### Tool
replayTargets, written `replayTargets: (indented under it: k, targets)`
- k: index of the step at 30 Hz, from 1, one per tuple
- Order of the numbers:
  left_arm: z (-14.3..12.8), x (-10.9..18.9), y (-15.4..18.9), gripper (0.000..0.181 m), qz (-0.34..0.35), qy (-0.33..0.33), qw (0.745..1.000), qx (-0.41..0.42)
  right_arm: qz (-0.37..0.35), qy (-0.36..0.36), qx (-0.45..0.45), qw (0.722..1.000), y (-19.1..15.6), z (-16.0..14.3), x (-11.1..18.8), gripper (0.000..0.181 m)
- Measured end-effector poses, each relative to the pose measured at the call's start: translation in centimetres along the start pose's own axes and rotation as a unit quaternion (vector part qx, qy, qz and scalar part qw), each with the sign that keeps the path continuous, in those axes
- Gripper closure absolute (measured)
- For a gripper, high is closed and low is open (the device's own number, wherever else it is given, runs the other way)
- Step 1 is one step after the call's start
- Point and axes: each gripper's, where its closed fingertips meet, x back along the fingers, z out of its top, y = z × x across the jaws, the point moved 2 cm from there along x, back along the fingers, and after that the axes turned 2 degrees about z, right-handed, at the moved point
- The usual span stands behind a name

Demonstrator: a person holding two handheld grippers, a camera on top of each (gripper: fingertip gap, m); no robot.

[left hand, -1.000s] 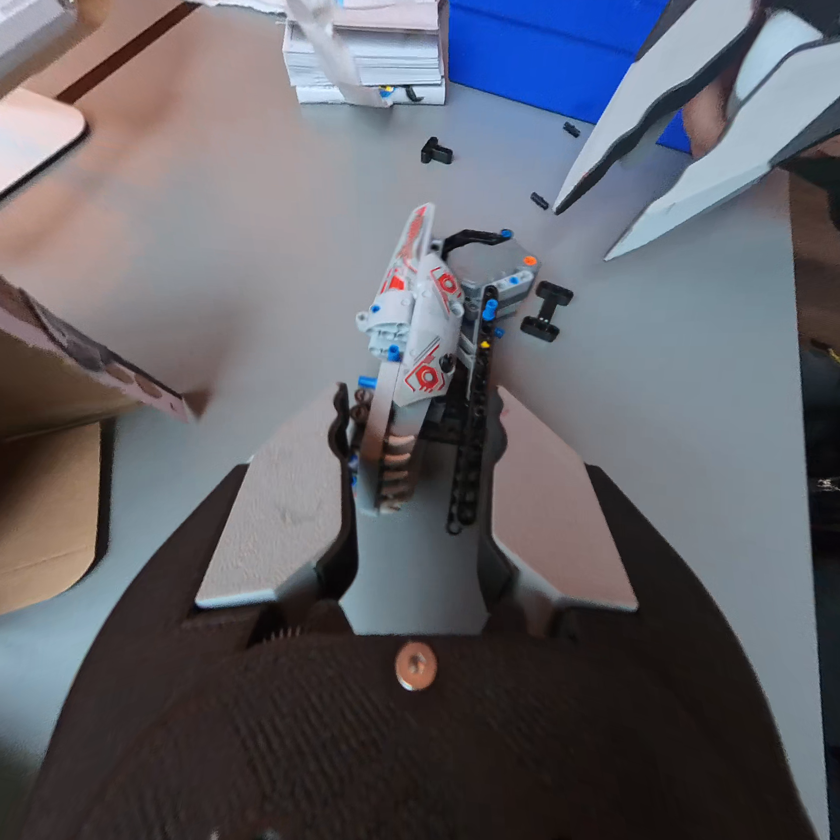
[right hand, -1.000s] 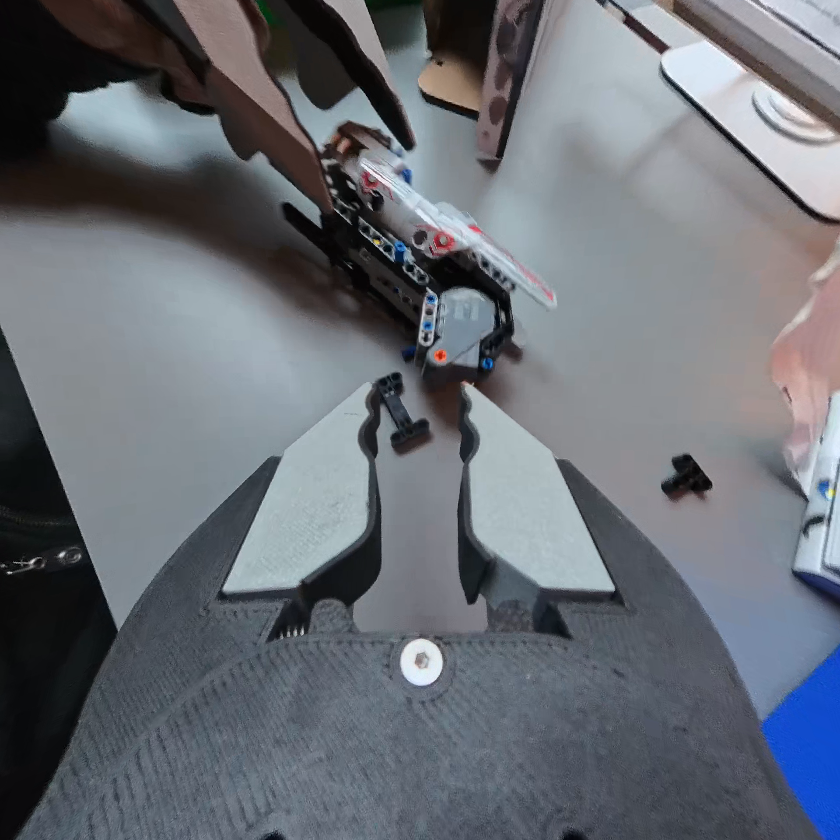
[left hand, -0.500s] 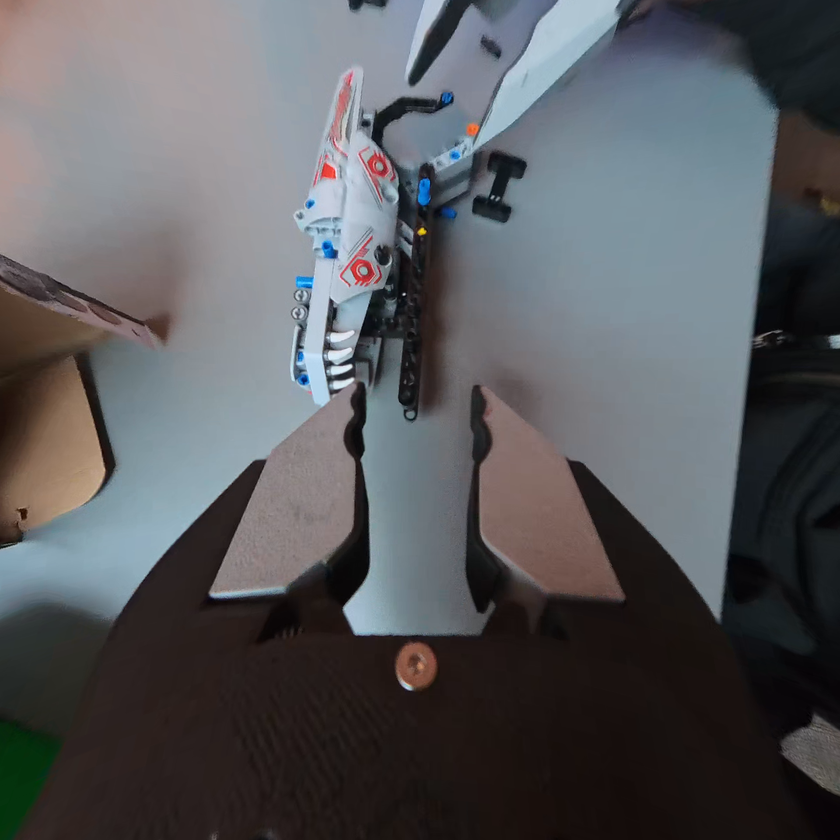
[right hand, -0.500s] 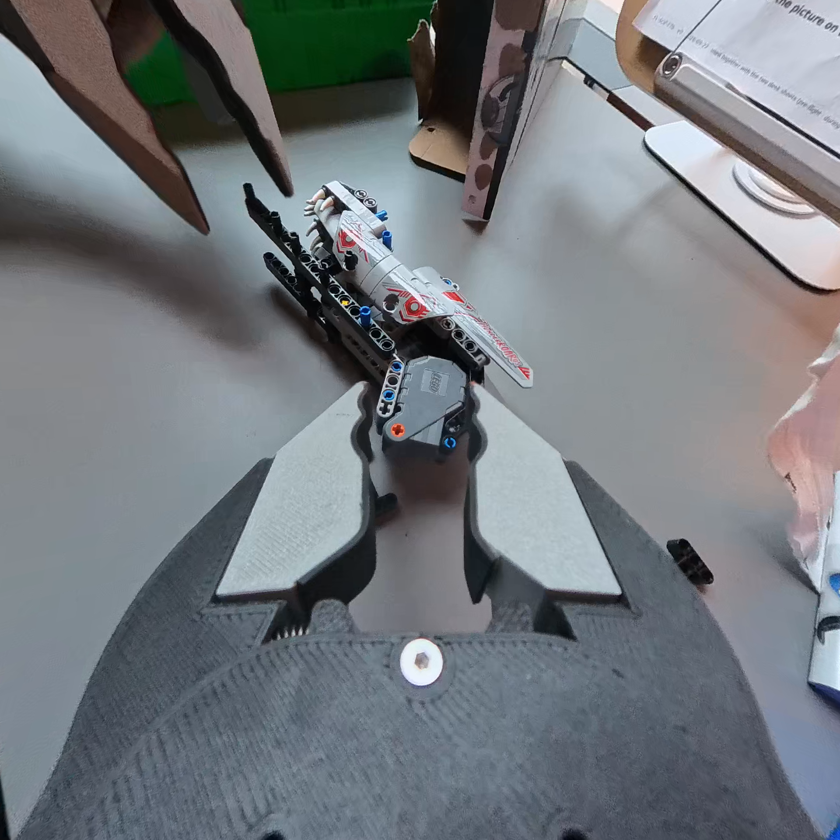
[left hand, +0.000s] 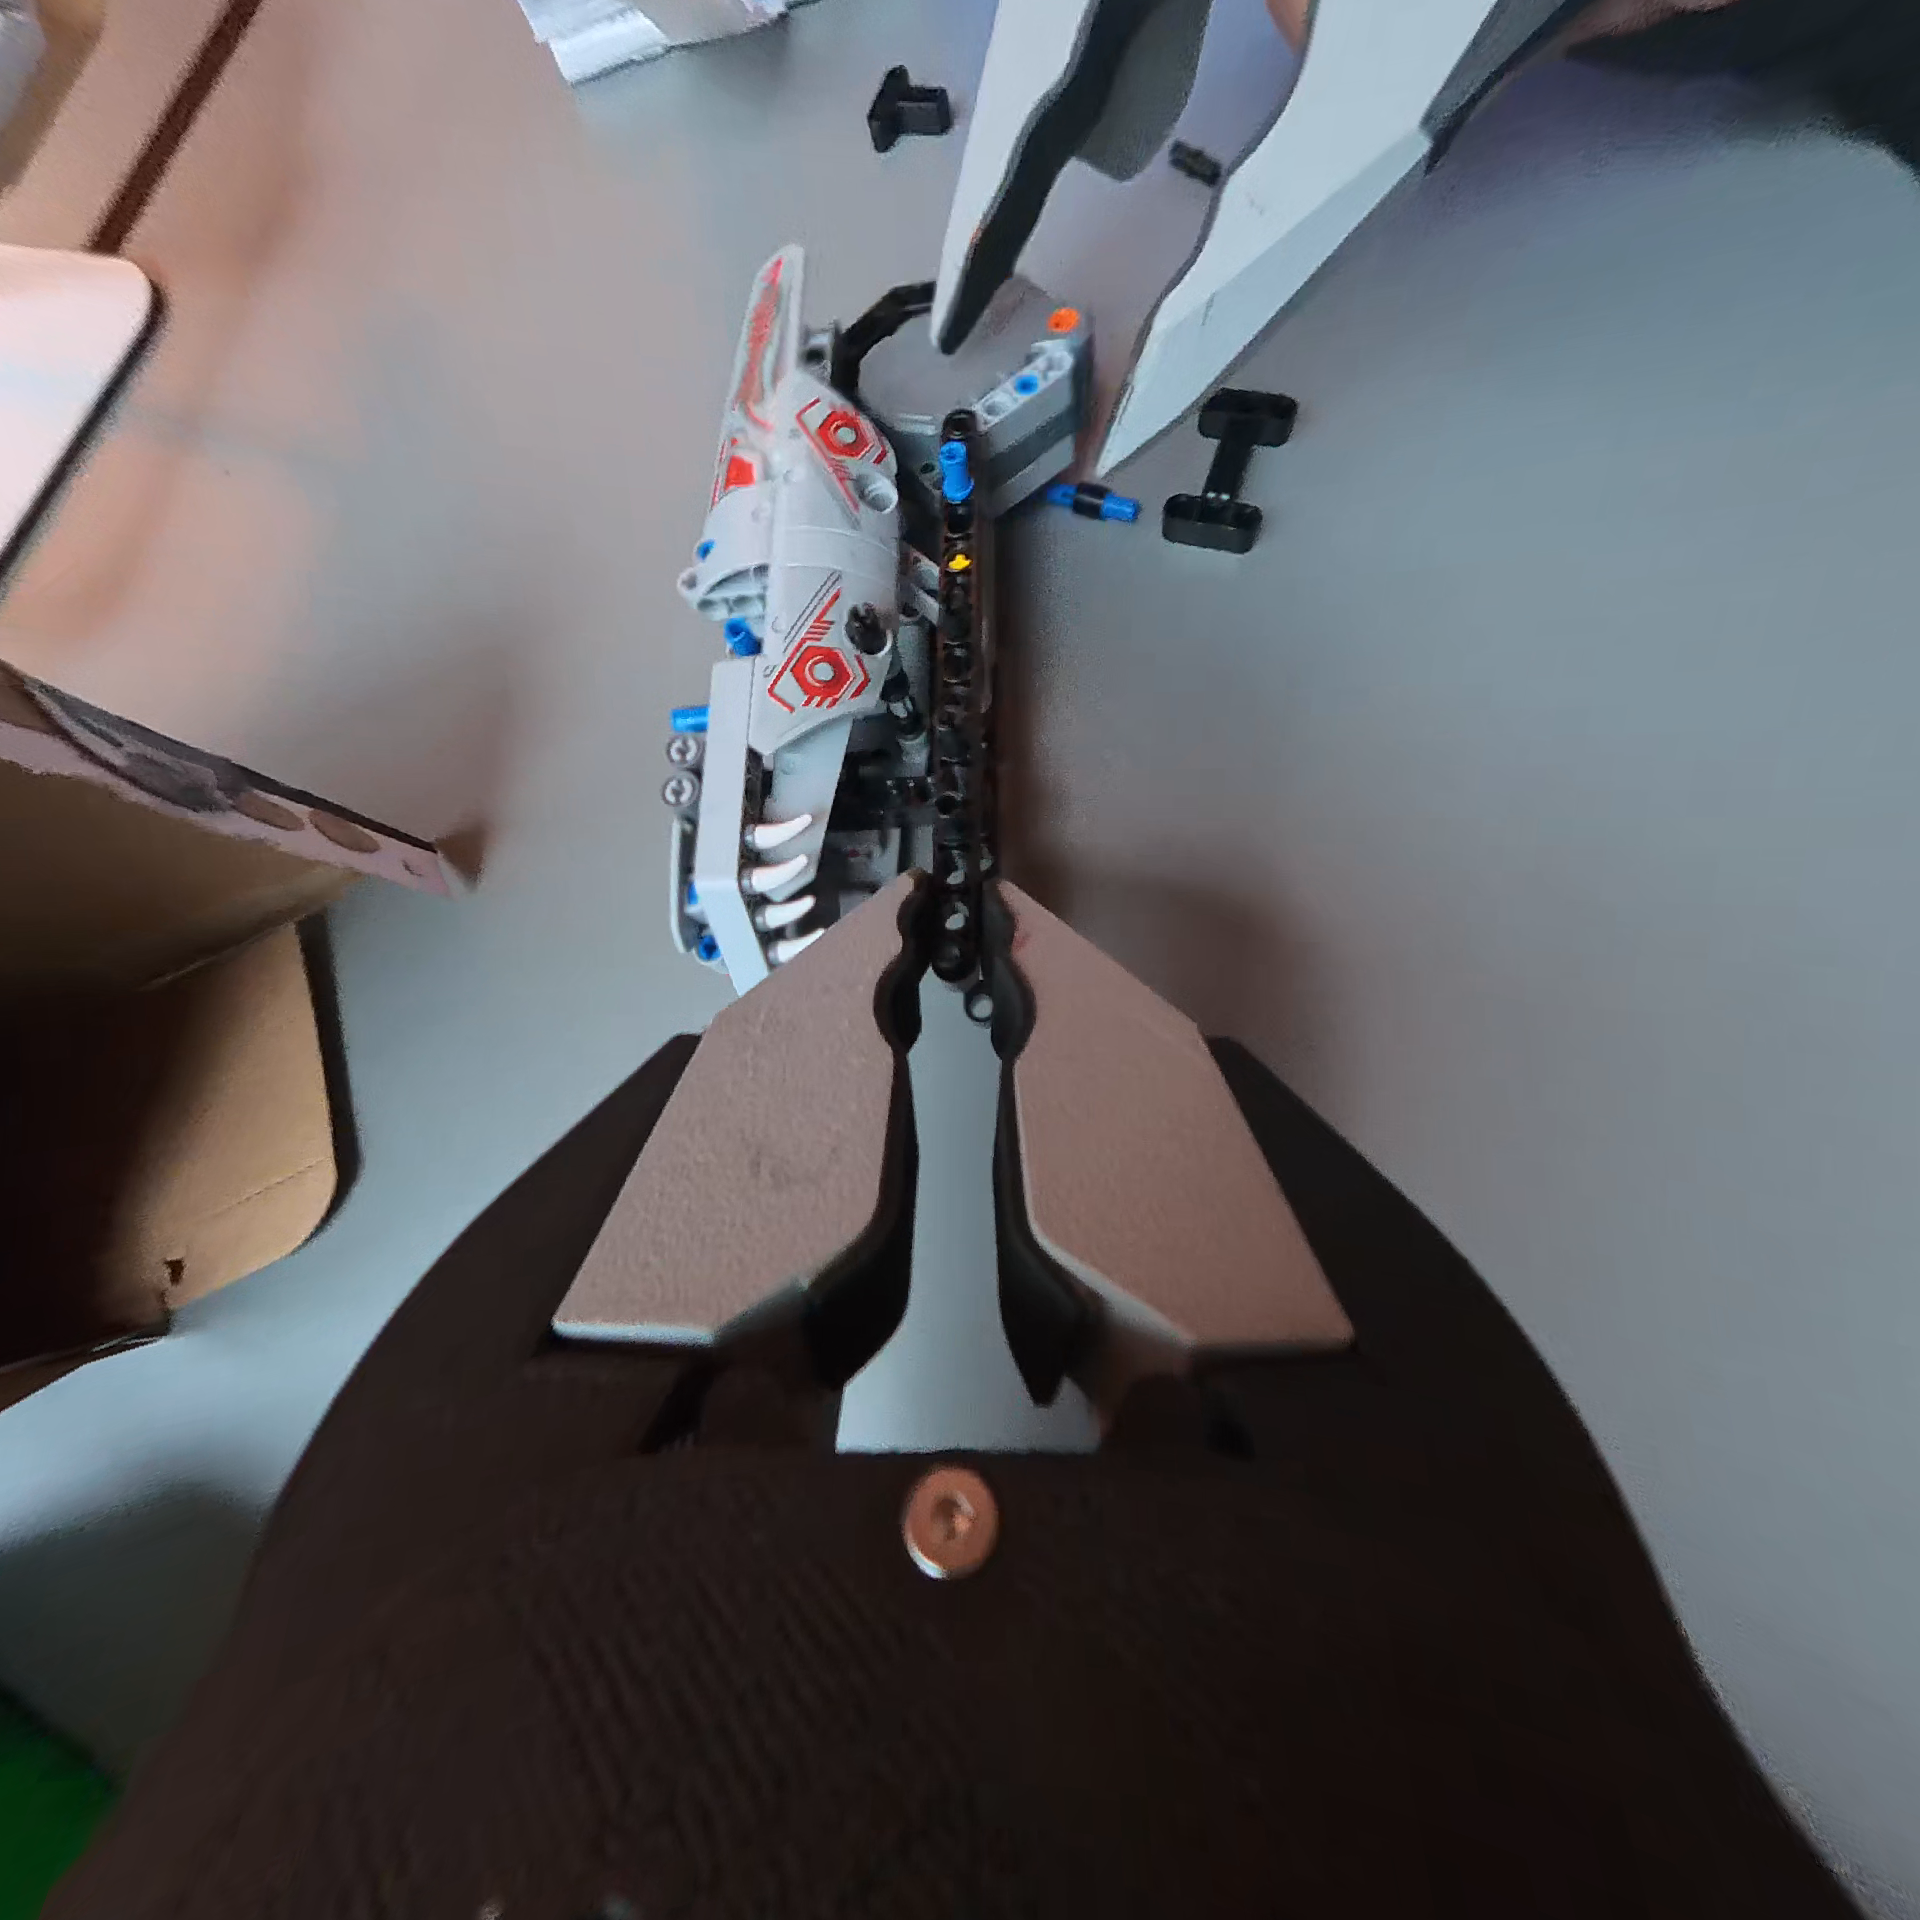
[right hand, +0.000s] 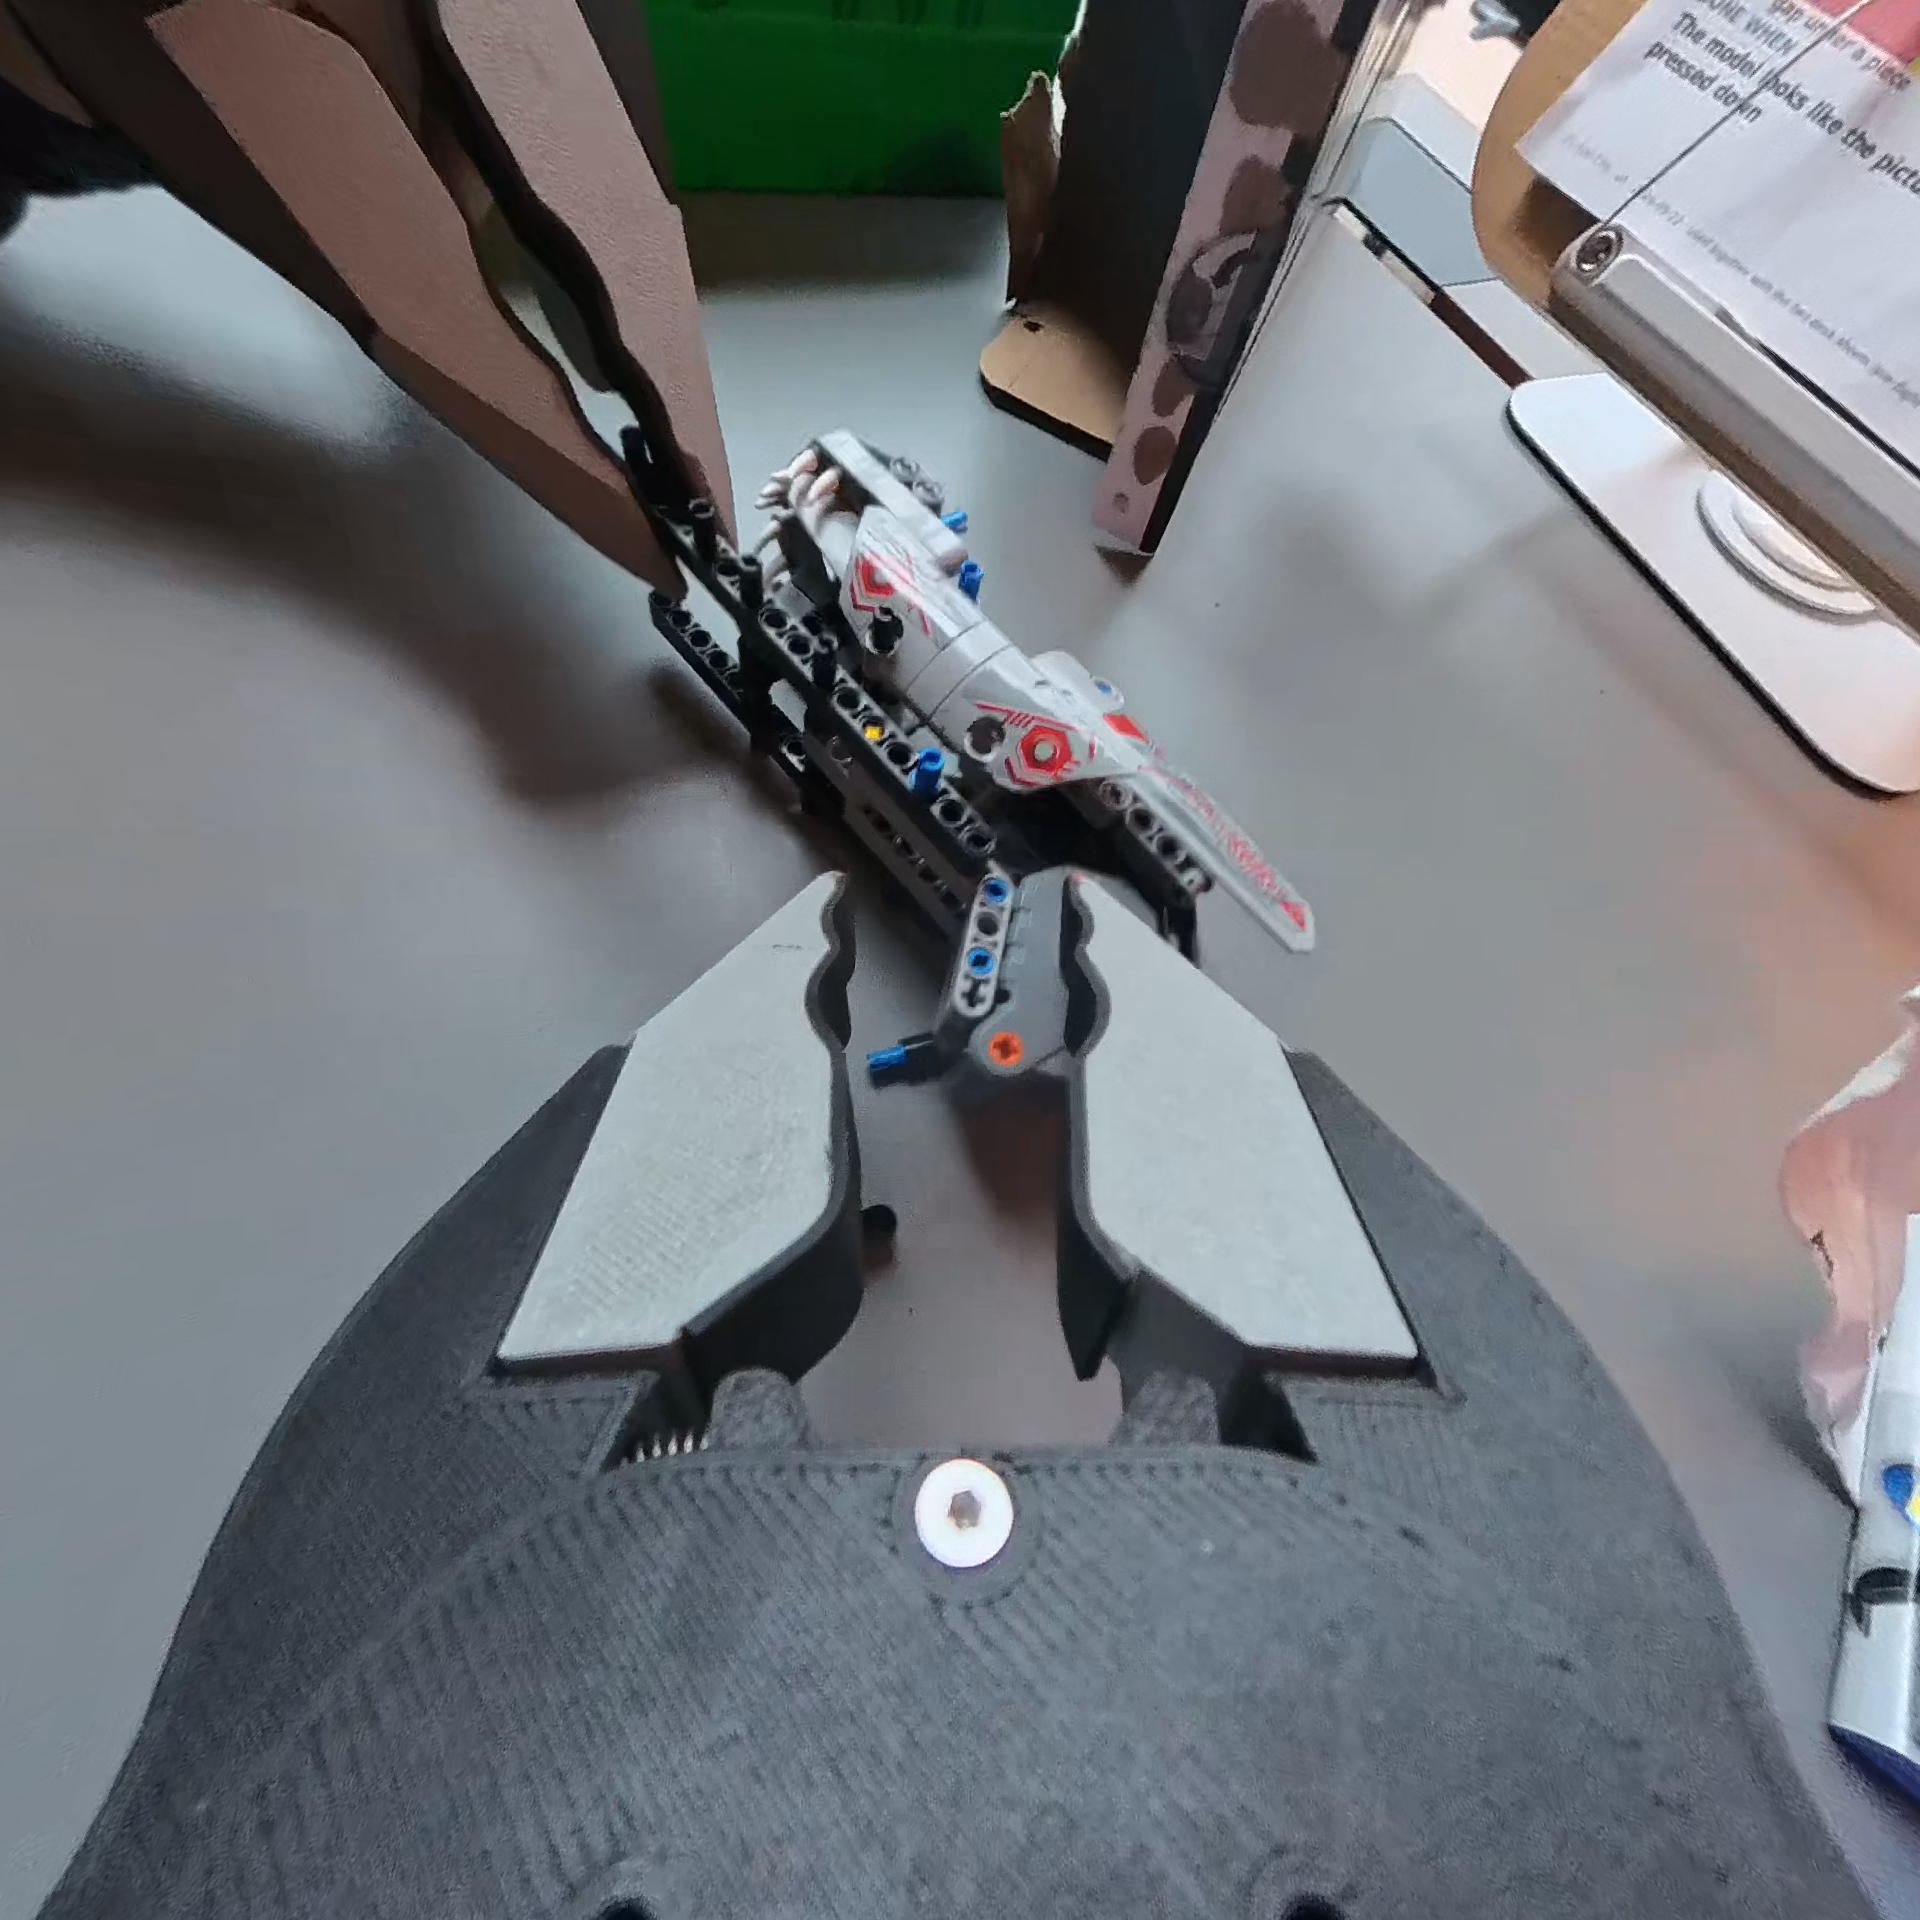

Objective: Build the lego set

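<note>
The lego model (left hand: 821,582), grey panels with red marks on black beams, lies on the grey table (left hand: 1455,831). My left gripper (left hand: 958,904) is shut on the near end of its long black beam (left hand: 961,727). It also shows in the right wrist view (right hand: 696,545), pinching that beam's far end. My right gripper (right hand: 954,899) is open and straddles the model's grey motor block (right hand: 1013,966); its right finger touches the block and a gap shows on the left. In the left wrist view the right gripper (left hand: 1039,400) stands over the block (left hand: 1029,416).
A loose black H-shaped piece (left hand: 1231,468) lies just right of the block. A small black piece (left hand: 909,104) and a black pin (left hand: 1195,156) lie farther back. A cardboard box (left hand: 156,1039) stands left, a monitor stand (right hand: 1766,623), green bin (right hand: 852,94) and plastic bag (right hand: 1849,1195) around.
My left gripper moved forward and shut on the black beam. My right gripper moved further over the grey block, and the model turned a little on the table.
</note>
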Motion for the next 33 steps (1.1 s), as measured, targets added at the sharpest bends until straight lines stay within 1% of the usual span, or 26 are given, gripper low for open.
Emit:
replayTargets:
  k: [2, 4, 6, 10, 14, 18, 22, 26, 29, 31, 33]
  targets:
    - [0.0, 0.0, -0.3, 0.176, 0.003, 0.016, 1.0, 0.005, -0.014, -0.004, 0.007, 1.0, 0.3, -0.6, -0.3, 0.145]
    - [0.1, -0.1, -0.2, 0.176, -0.029, 0.035, 0.998, 0.047, -0.019, 0.001, 0.008, 1.0, 0.3, -0.7, -0.3, 0.146]
    - [0.1, 0.0, -0.5, 0.177, -0.04, 0.046, 0.996, 0.07, -0.028, 0.0, 0.007, 1.0, 0.6, -0.8, -0.3, 0.147]
    - [-0.1, -0.1, -0.7, 0.176, -0.037, 0.05, 0.996, 0.069, -0.05, 0.005, 0.002, 0.999, 1.4, -1.0, 0.1, 0.147]
    - [0.0, -0.2, -0.9, 0.176, -0.032, 0.054, 0.995, 0.078, -0.034, 0.015, -0.03, 0.999, 1.7, -1.3, 0.4, 0.144]
    - [-0.1, -0.2, -1.1, 0.176, -0.031, 0.057, 0.995, 0.079, -0.043, 0.022, -0.038, 0.998, 2.1, -1.3, 0.7, 0.147]
    - [0.1, -0.1, -1.1, 0.176, -0.04, 0.062, 0.992, 0.098, -0.058, 0.02, -0.064, 0.996, 2.9, -1.7, 0.9, 0.148]
    - [0.6, 0.3, -1.2, 0.176, -0.06, 0.084, 0.986, 0.133, -0.045, 0.037, -0.105, 0.993, 3.4, -1.7, 1.2, 0.139]
    - [0.4, 0.2, -1.3, 0.176, -0.066, 0.086, 0.984, 0.138, -0.04, 0.034, -0.117, 0.992, 3.6, -1.8, 1.1, 0.133]
    - [0.4, 0.2, -1.3, 0.176, -0.069, 0.088, 0.983, 0.148, -0.032, 0.024, -0.117, 0.992, 3.4, -2.0, 0.8, 0.134]
    - [0.5, 0.2, -1.5, 0.176, -0.084, 0.092, 0.976, 0.177, -0.022, 0.009, -0.114, 0.993, 3.2, -2.2, 0.3, 0.137]
